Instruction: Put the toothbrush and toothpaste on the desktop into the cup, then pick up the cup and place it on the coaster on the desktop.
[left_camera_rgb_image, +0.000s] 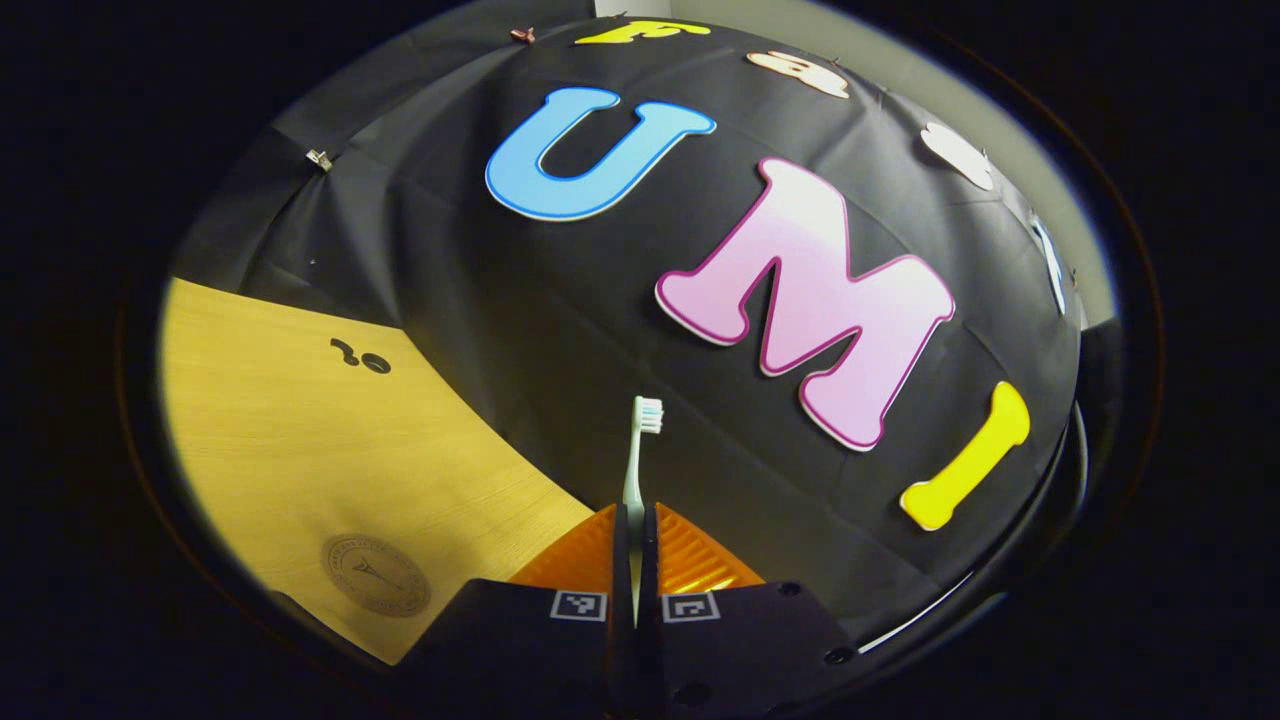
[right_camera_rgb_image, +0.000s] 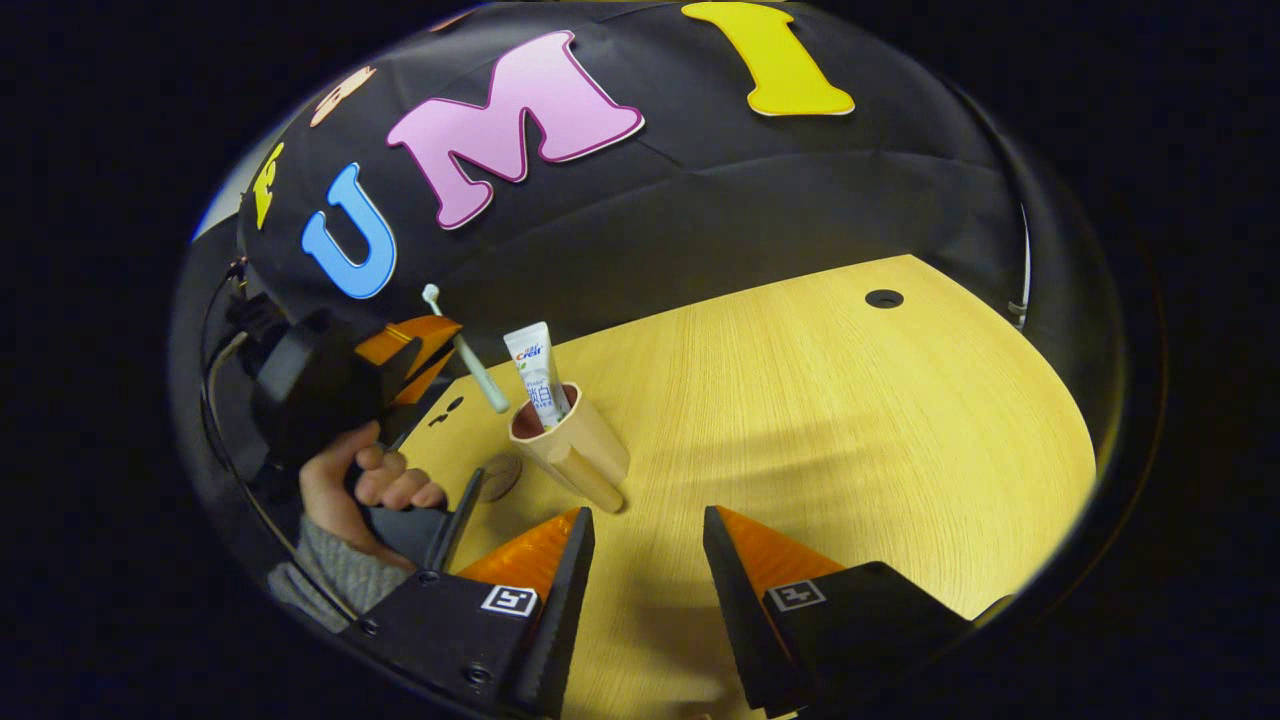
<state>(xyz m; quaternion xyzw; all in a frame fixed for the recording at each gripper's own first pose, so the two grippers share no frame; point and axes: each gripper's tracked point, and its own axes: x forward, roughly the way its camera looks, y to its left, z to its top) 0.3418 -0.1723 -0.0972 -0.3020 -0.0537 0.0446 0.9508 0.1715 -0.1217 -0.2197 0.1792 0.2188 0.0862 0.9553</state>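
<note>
Over the desk (right_camera_rgb_image: 850, 420), left gripper (left_camera_rgb_image: 636, 560) grips toothbrush (left_camera_rgb_image: 640, 450).

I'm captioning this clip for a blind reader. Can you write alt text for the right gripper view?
A cup holding toothpaste stands on a wooden desk; beside it, the left gripper holds a toothbrush above the rim. The right gripper is open in the foreground.

Slim pale-green plastic toothbrush (left_camera_rgb_image: 634, 470) with white-and-blue bristles: clamped by its handle between orange fingers, head up, lifted off the desk; in the right gripper view it (right_camera_rgb_image: 468, 352) hangs tilted just beside the cup. White toothpaste tube (right_camera_rgb_image: 537, 374) with blue lettering: standing slanted inside the cup, crimped end up. Beige handled plastic cup (right_camera_rgb_image: 572, 448): upright on the wooden desktop. Round brown coaster (left_camera_rgb_image: 375, 574): flat on the desktop, near the cup.
</note>
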